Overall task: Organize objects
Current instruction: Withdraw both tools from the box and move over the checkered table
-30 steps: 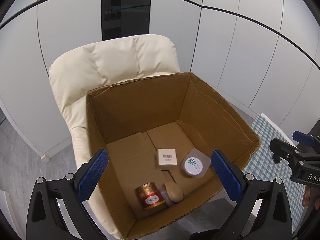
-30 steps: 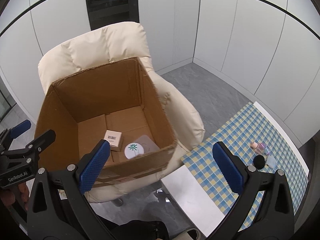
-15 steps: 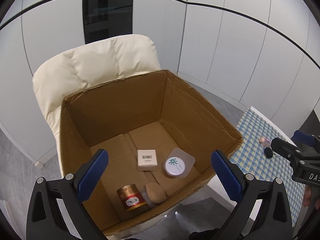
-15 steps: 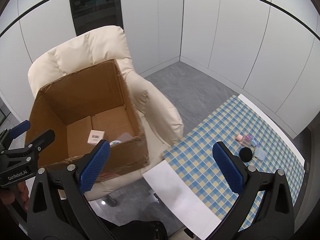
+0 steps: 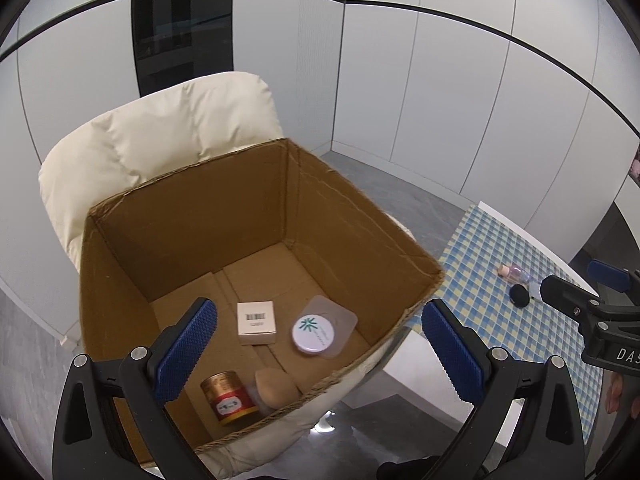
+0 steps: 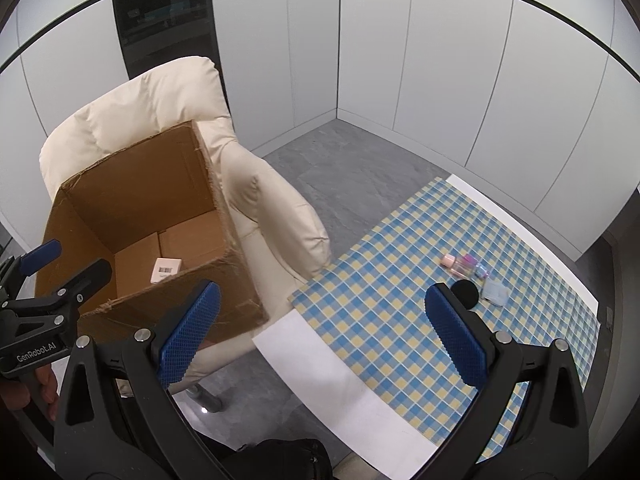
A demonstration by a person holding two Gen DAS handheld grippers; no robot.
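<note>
An open cardboard box (image 5: 348,216) (image 6: 224,288) sits on a cream chair. Inside lie a small white box with a barcode (image 5: 256,322) (image 6: 167,269), a round white lid with a green mark (image 5: 313,330), a gold and red tin (image 5: 229,398) and a beige sponge (image 5: 277,387). My left gripper (image 5: 320,356) hangs open above the box's near edge, empty. My right gripper (image 6: 320,340) is open and empty over the near corner of the checked table. On that table lie a pink bottle (image 6: 460,261) (image 5: 514,271), a black round puff (image 6: 465,293) (image 5: 520,295) and a pale blue packet (image 6: 495,292).
The cream chair (image 5: 180,128) (image 6: 280,200) stands against white wall panels on a grey floor (image 6: 352,152). A blue and yellow checked cloth (image 6: 400,272) covers the white table (image 6: 320,360) to the right. A hand (image 6: 24,392) holds the left gripper's handle.
Both views have swung right. The box has slid left in the right wrist view and the table with its small items has come nearer to the centre. Both grippers stayed open.
</note>
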